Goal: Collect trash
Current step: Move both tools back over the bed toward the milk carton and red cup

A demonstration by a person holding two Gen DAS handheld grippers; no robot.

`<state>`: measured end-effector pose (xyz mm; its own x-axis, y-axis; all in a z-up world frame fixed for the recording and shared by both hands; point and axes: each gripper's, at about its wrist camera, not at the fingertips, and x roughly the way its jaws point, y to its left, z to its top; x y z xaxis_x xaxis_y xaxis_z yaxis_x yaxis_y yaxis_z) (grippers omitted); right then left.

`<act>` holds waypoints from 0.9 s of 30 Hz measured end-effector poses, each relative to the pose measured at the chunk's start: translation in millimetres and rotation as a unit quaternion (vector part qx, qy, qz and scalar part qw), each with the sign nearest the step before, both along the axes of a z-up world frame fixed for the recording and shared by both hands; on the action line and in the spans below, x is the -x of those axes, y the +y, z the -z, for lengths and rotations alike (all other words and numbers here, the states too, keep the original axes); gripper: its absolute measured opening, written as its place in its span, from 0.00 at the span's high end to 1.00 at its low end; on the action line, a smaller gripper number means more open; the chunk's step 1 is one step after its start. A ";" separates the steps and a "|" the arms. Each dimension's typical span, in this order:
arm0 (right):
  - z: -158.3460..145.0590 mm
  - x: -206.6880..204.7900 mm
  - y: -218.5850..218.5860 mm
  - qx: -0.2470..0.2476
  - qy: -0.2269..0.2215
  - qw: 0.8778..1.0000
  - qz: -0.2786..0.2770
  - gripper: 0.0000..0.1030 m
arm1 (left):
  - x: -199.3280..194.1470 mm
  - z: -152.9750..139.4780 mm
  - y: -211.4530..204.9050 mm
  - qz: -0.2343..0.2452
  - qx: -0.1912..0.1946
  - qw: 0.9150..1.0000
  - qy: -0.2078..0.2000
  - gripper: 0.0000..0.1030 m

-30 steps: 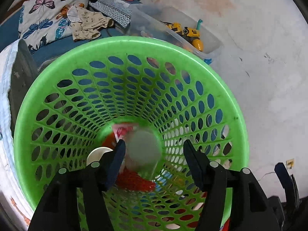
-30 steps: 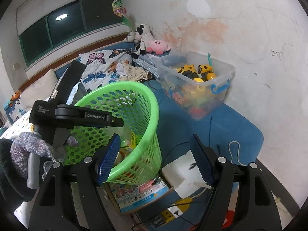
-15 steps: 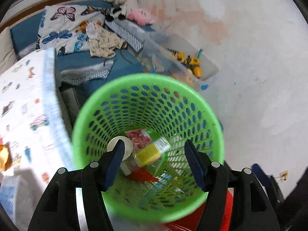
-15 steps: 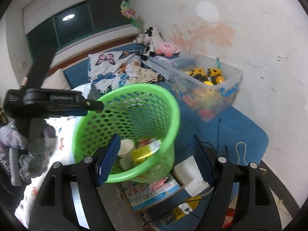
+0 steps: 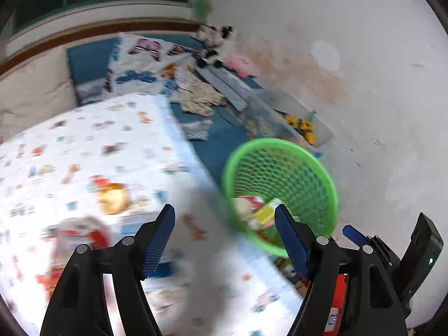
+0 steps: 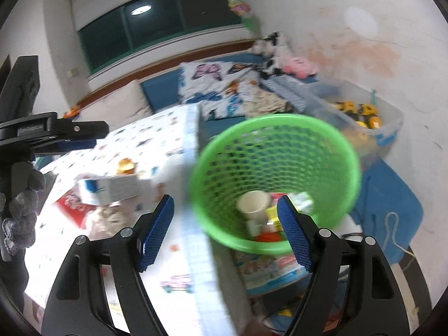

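The green mesh basket (image 6: pixel 252 154) stands beside the bed and holds a white paper cup (image 6: pixel 253 204), a yellow-labelled bottle (image 5: pixel 264 212) and wrappers. My left gripper (image 5: pixel 225 238) hovers over the bed's edge, left of the basket (image 5: pixel 308 173); its jaws are opening with nothing between them. My right gripper (image 6: pixel 224 229) is open and empty, at the basket's near left rim. On the sheet lie a white-and-blue box (image 6: pixel 109 189), an orange piece (image 6: pixel 126 165) and a red-and-white wrapper (image 6: pixel 72 207), all blurred.
The bed carries a patterned sheet (image 6: pixel 173 252). A clear toy bin (image 6: pixel 389 120) stands against the wall behind the basket, with clothes and plush toys further back. Books (image 6: pixel 268 268) and cables lie on the blue mat. A gloved hand (image 6: pixel 22 210) holds the left gripper.
The bottle dropped from the left gripper into the basket. The left gripper then rose and drew back left over the bed. The right gripper swung left, towards the bed.
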<state>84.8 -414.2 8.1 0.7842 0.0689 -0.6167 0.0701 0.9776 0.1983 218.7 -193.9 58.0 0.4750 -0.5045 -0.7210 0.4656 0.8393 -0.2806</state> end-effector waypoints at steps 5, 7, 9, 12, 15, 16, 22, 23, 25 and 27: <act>-5.0 -26.6 41.4 -0.014 0.014 0.998 -0.053 0.26 | -2.1 -6.9 73.9 -0.053 -0.001 0.999 -0.006 0.30; -6.7 -38.1 54.1 -0.024 0.022 0.997 -0.070 0.26 | -3.0 -6.1 95.9 -0.068 -0.002 0.998 -0.002 0.29; -8.4 -49.4 66.7 -0.025 0.029 0.996 -0.084 0.26 | -2.4 -4.6 121.5 -0.089 -0.007 0.996 -0.003 0.29; -9.5 -68.2 88.8 -0.020 0.044 0.993 -0.107 0.26 | -1.8 1.4 150.6 -0.111 -0.010 0.994 0.000 0.29; -9.0 -90.6 104.9 -0.036 0.070 0.989 -0.129 0.26 | -0.9 8.9 176.3 -0.131 -0.008 0.991 0.008 0.29; -8.3 -100.4 110.9 -0.041 0.084 0.986 -0.137 0.26 | -0.8 12.4 184.3 -0.138 -0.006 0.990 0.012 0.29; -2.3 -147.8 138.2 -0.063 0.155 0.973 -0.157 0.26 | 0.8 29.9 216.3 -0.159 -0.006 0.987 0.028 0.29; 1.0 -158.0 142.8 -0.066 0.173 0.970 -0.158 0.26 | 1.3 32.3 220.5 -0.161 -0.003 0.987 0.030 0.29; 7.7 -169.8 148.5 -0.064 0.197 0.967 -0.150 0.26 | 2.0 35.6 226.1 -0.163 -0.003 0.986 0.031 0.29; 16.7 -180.7 153.6 -0.062 0.223 0.962 -0.146 0.26 | 2.7 39.9 233.5 -0.167 -0.001 0.985 0.035 0.29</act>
